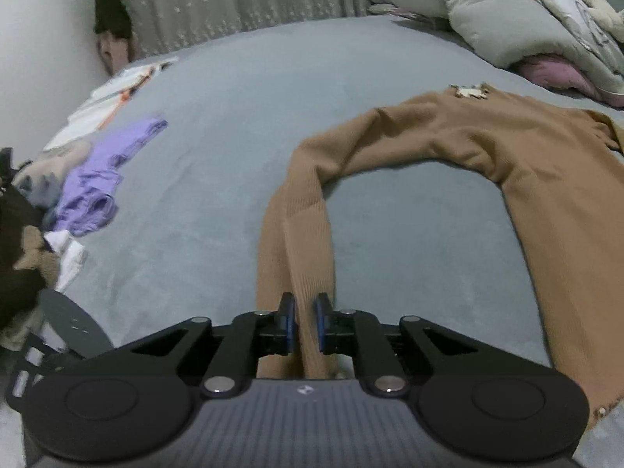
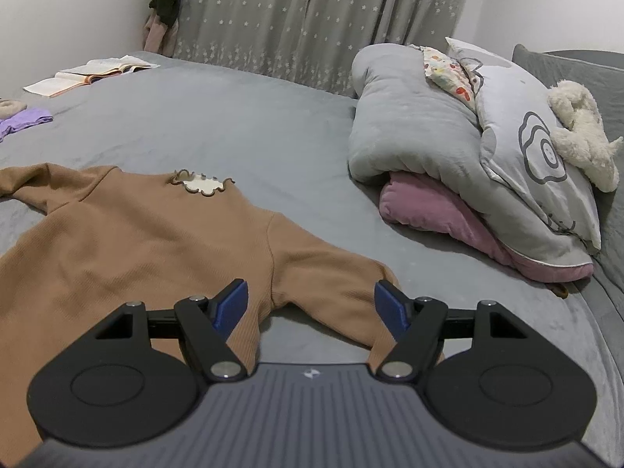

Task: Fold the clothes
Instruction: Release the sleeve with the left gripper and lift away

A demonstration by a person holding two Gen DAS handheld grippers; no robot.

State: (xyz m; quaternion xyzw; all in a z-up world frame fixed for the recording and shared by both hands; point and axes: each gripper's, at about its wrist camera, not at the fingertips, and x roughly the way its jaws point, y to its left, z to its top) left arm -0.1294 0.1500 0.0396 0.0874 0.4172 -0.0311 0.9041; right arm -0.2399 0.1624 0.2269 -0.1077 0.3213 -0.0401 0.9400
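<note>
step: fold sleeve inward | left gripper [image 1: 305, 321] jaws pinch brown sweater [image 1: 487, 148] sleeve [image 1: 296, 241] cuff | right gripper [image 2: 311, 310] jaws wide, over other sleeve [image 2: 335, 273] | tip: keep cuff taut, lay flat across body on bed [image 1: 234, 156]

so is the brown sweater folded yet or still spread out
Still spread out. The brown sweater lies flat on the bed, neck up, both sleeves extended. The left gripper is shut on the left sleeve; no fold made.
</note>
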